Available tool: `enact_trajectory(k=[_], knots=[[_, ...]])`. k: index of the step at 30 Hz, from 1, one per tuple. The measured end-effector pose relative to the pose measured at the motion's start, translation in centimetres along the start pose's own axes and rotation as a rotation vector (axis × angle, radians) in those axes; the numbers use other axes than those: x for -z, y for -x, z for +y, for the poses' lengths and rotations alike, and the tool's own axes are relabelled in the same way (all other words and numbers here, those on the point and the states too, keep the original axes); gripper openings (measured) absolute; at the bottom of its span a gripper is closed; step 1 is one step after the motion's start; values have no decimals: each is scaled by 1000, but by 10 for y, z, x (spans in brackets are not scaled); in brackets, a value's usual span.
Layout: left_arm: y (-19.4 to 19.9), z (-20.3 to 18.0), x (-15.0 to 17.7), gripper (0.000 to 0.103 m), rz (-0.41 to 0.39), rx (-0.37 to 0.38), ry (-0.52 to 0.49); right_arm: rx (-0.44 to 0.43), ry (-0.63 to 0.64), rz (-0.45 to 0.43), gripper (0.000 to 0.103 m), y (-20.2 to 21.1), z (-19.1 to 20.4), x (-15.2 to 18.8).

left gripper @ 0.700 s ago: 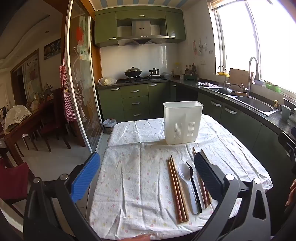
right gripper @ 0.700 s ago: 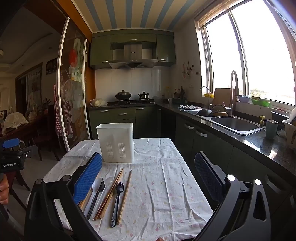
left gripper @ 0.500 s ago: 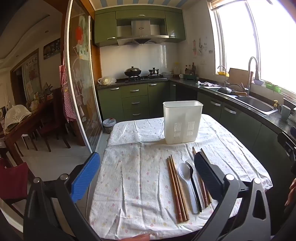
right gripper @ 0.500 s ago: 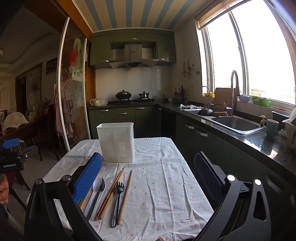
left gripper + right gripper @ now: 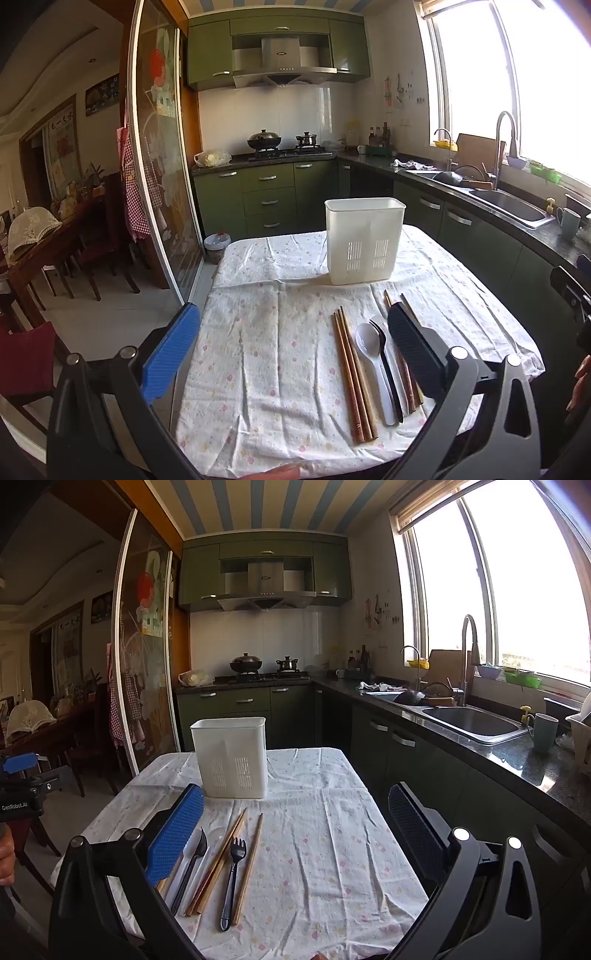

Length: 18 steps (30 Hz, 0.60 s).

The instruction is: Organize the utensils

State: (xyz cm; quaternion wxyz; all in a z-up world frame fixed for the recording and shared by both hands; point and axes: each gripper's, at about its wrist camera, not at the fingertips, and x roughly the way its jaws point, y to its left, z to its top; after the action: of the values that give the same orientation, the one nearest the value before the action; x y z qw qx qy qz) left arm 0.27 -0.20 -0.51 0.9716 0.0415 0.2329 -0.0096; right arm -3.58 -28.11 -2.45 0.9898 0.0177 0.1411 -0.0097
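A white slotted utensil holder [image 5: 364, 242] stands upright on the table's far side; it also shows in the right wrist view [image 5: 231, 757]. Utensils lie in a row on the cloth: brown chopsticks [image 5: 352, 373], a white spoon [image 5: 369, 343], a black spoon [image 5: 386, 365]. The right wrist view shows a black fork [image 5: 231, 877], more chopsticks [image 5: 218, 860] and a black spoon [image 5: 192, 864]. My left gripper [image 5: 291, 347] is open and empty above the near table edge. My right gripper [image 5: 295, 830] is open and empty, right of the utensils.
The table carries a white flowered cloth [image 5: 277, 343]. Green cabinets, a stove [image 5: 284, 147] and a sink counter [image 5: 469, 722] ring the kitchen. A glass sliding door [image 5: 159, 184] and dining chairs [image 5: 96, 254] stand at the left. A mug [image 5: 543, 733] sits by the sink.
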Motion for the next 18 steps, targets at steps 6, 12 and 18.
enact_trajectory(k=[6,12,18], knots=[[0,1,-4,97,-1,2,-2,1,-2,-2,99,-1,0,0],[0,1,-5,97,0,1,-1,0,-2,-2,99,-1,1,0],[-1,1,-5,97,-2,-3,1,1,-1,-1,99,-1,1,0]])
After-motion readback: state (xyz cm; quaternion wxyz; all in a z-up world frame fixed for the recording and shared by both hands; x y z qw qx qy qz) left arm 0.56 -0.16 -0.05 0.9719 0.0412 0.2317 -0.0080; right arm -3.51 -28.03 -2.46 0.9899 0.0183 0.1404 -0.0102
